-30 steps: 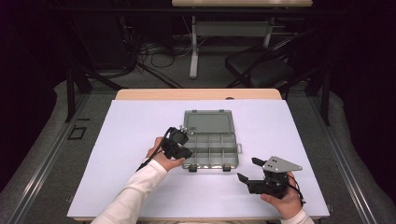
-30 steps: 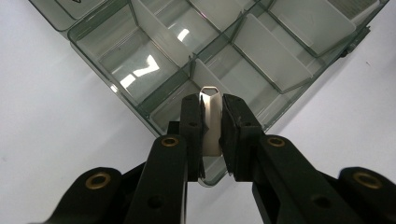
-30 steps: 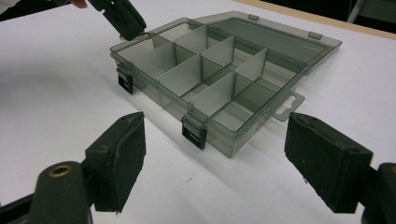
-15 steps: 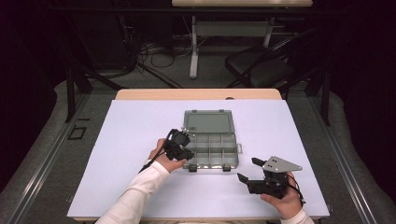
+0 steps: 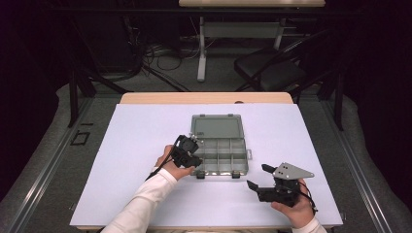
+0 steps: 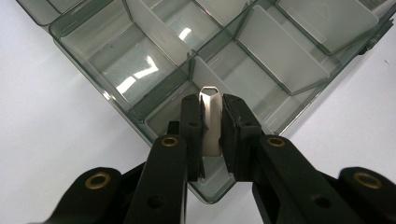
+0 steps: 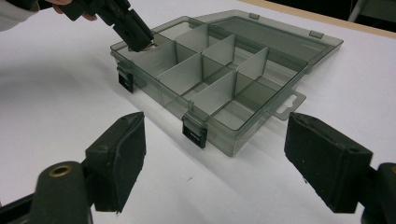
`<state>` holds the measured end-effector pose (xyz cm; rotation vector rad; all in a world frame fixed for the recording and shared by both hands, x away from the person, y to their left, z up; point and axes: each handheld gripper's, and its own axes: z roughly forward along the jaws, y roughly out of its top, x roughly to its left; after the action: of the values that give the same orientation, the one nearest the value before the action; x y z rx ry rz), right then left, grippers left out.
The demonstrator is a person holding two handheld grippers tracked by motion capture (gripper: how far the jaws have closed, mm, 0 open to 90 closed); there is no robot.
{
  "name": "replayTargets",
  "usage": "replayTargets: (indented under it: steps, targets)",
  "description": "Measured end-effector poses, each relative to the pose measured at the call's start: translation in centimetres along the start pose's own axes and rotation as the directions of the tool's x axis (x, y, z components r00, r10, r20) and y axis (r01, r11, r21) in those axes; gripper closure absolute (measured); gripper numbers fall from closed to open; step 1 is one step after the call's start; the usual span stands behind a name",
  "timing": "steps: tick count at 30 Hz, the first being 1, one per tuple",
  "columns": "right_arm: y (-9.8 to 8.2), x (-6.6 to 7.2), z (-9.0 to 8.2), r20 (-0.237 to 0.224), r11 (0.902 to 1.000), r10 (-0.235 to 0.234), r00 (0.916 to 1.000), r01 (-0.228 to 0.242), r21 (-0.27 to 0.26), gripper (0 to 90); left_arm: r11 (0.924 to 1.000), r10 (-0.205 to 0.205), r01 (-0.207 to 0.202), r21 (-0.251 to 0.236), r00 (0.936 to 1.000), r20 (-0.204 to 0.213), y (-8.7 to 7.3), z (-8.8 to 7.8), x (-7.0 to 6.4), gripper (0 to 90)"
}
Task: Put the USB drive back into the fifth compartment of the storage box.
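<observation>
Left gripper [image 6: 211, 128] clamped on small metal clip [image 6: 210, 122] over near-left corner compartment of open organizer box [image 5: 219, 156] on desk [image 5: 145, 126]; right gripper [image 5: 258, 178] wide open, idle beside box. Risk: thin clip, narrow pinch, could twist out or snag divider [image 6: 205, 77]

Background, beyond the work area.
White sheet [image 5: 145, 145] covers wooden surface [image 5: 204, 98]; black chair [image 5: 272, 70], pale desk frame [image 5: 201, 53] and loose cables [image 5: 160, 60] on the floor beyond.

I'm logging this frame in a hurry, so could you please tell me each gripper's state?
Left gripper: closed on a divider over the organizer box.
Right gripper: open, holding nothing.
</observation>
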<state>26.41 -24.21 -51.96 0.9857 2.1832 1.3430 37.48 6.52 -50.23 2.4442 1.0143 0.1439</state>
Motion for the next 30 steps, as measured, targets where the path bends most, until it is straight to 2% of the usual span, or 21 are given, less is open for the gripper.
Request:
replayTargets:
  steps: [20, 30]
  targets:
    - [-0.01, -0.02, 0.03, 0.0, 1.0, 0.002, 1.0, -0.002, -0.001, 20.6, 1.0, -0.004, 0.004, -0.007, 1.0, 0.004, -0.09, -0.03, 0.05, 78.6]
    - [0.0, -0.05, 0.02, 0.0, 1.0, 0.004, 1.0, -0.004, -0.001, 20.6, 0.9997, -0.009, 0.009, -0.024, 0.9999, 0.008, -0.21, -0.53, 0.07, 70.6]
